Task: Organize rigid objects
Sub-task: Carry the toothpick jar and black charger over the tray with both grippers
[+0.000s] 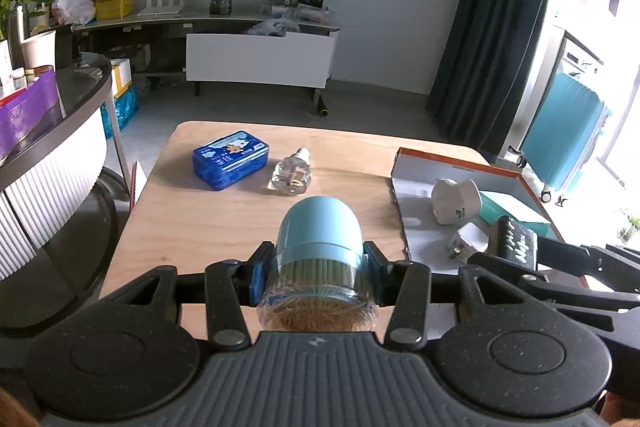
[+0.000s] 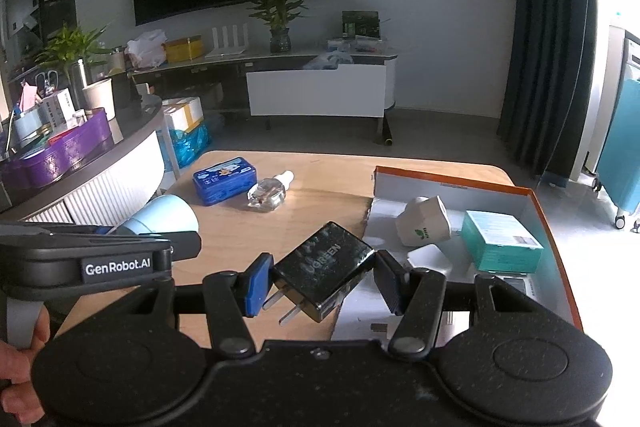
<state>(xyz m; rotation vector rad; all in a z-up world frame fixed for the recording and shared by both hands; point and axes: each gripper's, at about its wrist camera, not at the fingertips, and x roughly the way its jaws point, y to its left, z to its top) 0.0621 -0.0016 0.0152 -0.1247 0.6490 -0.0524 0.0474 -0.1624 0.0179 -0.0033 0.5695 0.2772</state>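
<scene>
Right wrist view: right gripper (image 2: 323, 279) clamps black charger (image 2: 326, 269) at frame centre, left gripper (image 1: 318, 269) grips toothpick jar (image 1: 320, 247) (both held firm); lower each level into orange-rimmed box (image 2: 558, 227), 1 at a time.

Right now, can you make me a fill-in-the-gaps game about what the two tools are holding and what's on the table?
1. The left tool grips a toothpick jar with a light ____ lid.
2. The right tool grips a ____ charger.
3. The teal carton lies inside the orange-edged ____.
4. The blue tin sits beside a clear ____.

Missing words: blue; black; box; bottle
</scene>
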